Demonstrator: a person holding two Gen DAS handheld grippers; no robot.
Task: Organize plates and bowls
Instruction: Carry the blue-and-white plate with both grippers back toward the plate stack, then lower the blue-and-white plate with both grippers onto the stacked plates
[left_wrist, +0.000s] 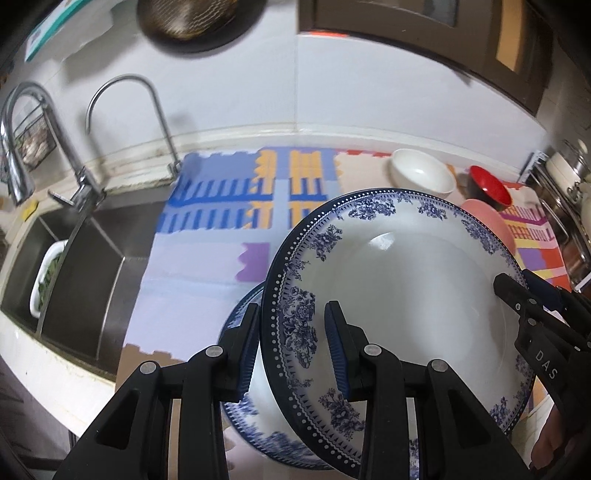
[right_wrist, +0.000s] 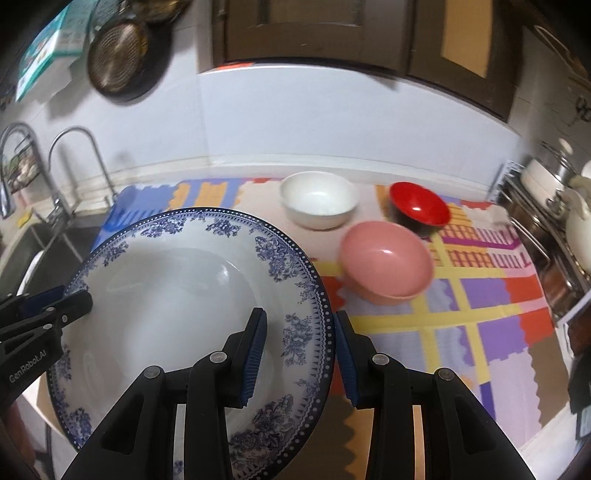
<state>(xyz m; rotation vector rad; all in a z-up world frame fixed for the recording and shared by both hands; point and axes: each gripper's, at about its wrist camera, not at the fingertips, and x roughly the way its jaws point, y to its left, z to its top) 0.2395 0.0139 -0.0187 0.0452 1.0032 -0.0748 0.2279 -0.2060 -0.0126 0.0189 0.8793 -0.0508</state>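
Observation:
A blue-and-white floral plate (left_wrist: 406, 280) (right_wrist: 177, 295) is held above a second matching plate (left_wrist: 243, 410) on the counter. My left gripper (left_wrist: 293, 334) has its jaws on either side of the plate's left rim. My right gripper (right_wrist: 299, 339) has its jaws on either side of the right rim; it also shows in the left wrist view (left_wrist: 517, 291). The left gripper shows in the right wrist view (right_wrist: 70, 302). A white bowl (right_wrist: 319, 199), a red bowl (right_wrist: 419, 203) and a pink bowl (right_wrist: 386, 262) stand behind on the mat.
A colourful patterned mat (right_wrist: 480, 314) covers the counter. A steel sink (left_wrist: 81, 266) with two faucets (left_wrist: 155, 110) lies to the left, holding a white dish of greens (left_wrist: 46, 277). A rack with pots (right_wrist: 554, 206) stands at the right. A pan (right_wrist: 118, 59) hangs on the wall.

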